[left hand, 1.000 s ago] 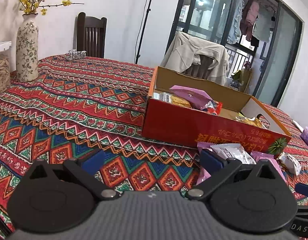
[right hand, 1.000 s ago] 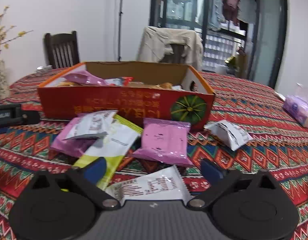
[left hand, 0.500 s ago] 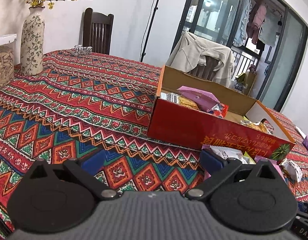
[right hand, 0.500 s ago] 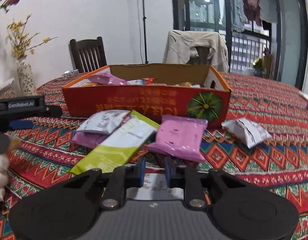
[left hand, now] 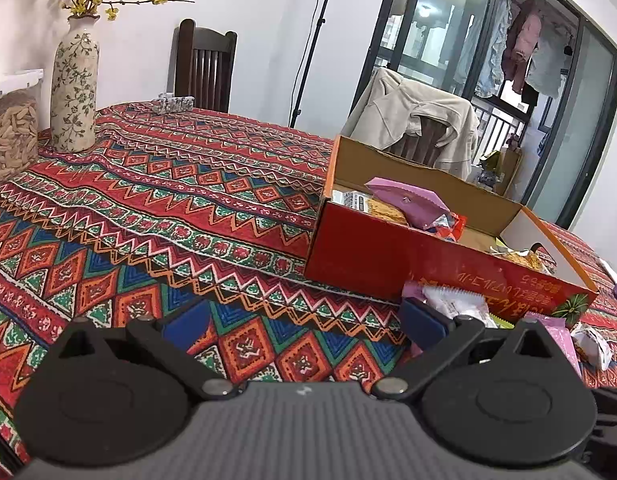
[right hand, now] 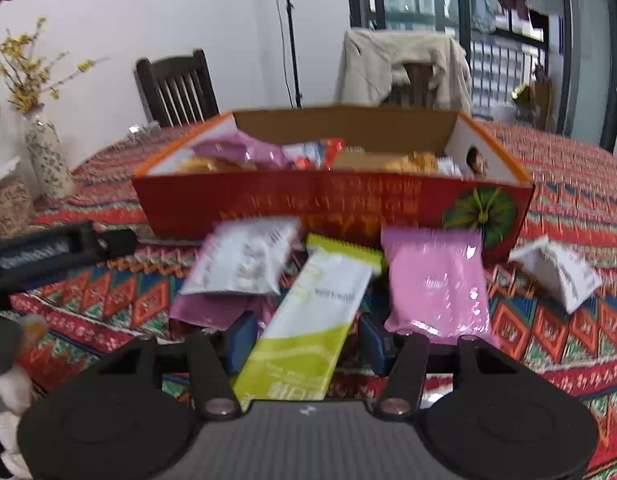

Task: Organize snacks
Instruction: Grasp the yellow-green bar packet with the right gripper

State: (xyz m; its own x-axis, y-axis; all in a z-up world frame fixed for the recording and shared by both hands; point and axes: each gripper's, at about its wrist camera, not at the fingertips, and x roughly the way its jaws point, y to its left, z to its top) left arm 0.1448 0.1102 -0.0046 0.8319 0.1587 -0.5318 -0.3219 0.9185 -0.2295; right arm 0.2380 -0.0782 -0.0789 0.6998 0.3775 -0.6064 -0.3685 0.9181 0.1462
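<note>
- Your right claw [right hand: 304, 340] is opening right now, with the green-and-white packet [right hand: 308, 320] lying lengthwise between its blue pads [right hand: 242, 338]. The frame's pretty blurry, so I can't say for sure whether the pads touch the packet, but it looks like there's a gap on both sides.
- Your left claw [left hand: 308, 322] has its pads spread wide over bare tablecloth, nothing between them.
- Just past the right claw there's a loose pile on the worktop [right hand: 568, 344]: a white packet [right hand: 244, 260] lying on top of a purple one [right hand: 212, 312] to the left, a pink packet [right hand: 436, 280] just beside the green one on the right, and a small white pouch [right hand: 556, 272] further right, apart from the rest.
- Behind the pile sits the red cardboard box [right hand: 292, 204], open on top, already holding a bunch of snacks, including a pink packet [left hand: 404, 200] sticking up near its left end.
- Far side of the worktop: a flowered vase [left hand: 74, 92] with yellow blossoms, and next to it a clear jar [left hand: 10, 136].
- Beyond that, a dark wooden chair [left hand: 204, 68] and another chair with a beige jacket [left hand: 412, 120] draped over it.
</note>
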